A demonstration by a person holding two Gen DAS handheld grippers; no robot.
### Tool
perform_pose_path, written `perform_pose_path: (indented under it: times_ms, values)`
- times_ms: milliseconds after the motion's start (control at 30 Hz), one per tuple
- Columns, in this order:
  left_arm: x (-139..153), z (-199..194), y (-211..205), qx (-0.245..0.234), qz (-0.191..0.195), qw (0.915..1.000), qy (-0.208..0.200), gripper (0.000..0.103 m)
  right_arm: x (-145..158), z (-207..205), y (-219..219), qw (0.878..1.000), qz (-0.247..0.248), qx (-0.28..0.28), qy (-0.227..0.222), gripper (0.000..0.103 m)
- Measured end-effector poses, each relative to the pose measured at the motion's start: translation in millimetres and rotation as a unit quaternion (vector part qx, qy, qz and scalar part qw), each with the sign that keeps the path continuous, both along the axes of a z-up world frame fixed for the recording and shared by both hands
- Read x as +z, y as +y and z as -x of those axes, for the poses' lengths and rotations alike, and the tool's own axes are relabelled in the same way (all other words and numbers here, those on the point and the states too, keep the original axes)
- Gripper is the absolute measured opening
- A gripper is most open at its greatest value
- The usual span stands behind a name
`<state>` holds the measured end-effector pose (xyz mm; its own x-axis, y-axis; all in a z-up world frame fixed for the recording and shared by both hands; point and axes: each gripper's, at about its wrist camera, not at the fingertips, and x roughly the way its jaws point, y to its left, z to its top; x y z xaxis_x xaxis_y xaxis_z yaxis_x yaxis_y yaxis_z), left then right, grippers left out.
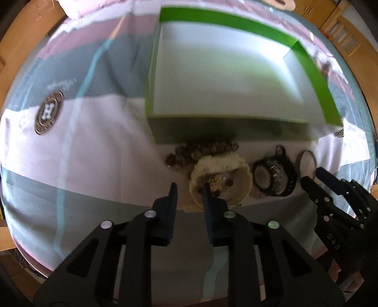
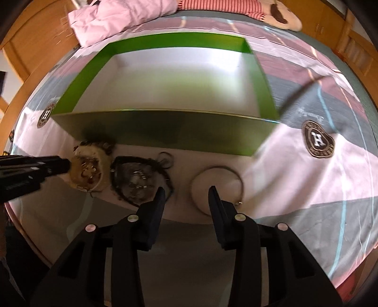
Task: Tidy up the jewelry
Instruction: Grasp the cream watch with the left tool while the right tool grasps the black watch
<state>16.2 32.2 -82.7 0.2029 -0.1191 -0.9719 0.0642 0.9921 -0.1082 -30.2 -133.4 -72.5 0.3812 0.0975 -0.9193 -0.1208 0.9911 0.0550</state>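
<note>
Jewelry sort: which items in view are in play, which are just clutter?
In play:
- green box
- bead strand
- cream dish of trinkets
- watch
- bangle
- left gripper, right gripper

Clutter:
- pink pillow
- plush toy
- bedsheet

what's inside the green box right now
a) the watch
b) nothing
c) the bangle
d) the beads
b: the green box shows only its bare white floor, while the watch, bangle and beads all lie on the bedcover in front of it.
</note>
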Motion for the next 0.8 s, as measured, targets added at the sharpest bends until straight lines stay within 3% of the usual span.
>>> perform_pose_path:
  times_ms: [67,133,200,267,367,567,733,800]
  values:
    - [-10,-1,0,0.003,-0.003,0.9999,0.012,0.019,0,-8,9,1.000,-0.004,0.014,0.004,0.031]
    - [-16,-3,0,0.006,0.000,0.9998,0.018,0.017,-3,-17,20,0.999,0.023,0.031,0.008,0.022]
    - [-19,-4,1,0.008,0.001,0.9998,0.018,0.014,-8,-23,27,0.997,0.055,0.044,0.014,0.018]
    - [-22,-4,3,0.010,-0.003,0.9998,0.019,0.014,-16,-26,29,0.997,0.050,0.055,0.035,0.014]
    - [-23,-2,4,0.010,-0.005,0.9998,0.017,0.014,-23,-24,31,0.995,0.051,0.067,0.045,0.012]
    - [-26,0,-8,0.012,-0.025,0.9996,0.003,0.019,-22,-11,34,0.996,0.055,0.069,0.026,0.012]
    - [-27,1,-13,0.017,-0.058,0.9980,-0.019,0.048,-22,-7,32,0.996,0.060,0.062,0.018,0.013]
    - [-30,0,-10,0.025,-0.049,0.9983,-0.017,0.048,-21,3,31,0.995,0.067,0.066,0.010,0.013]
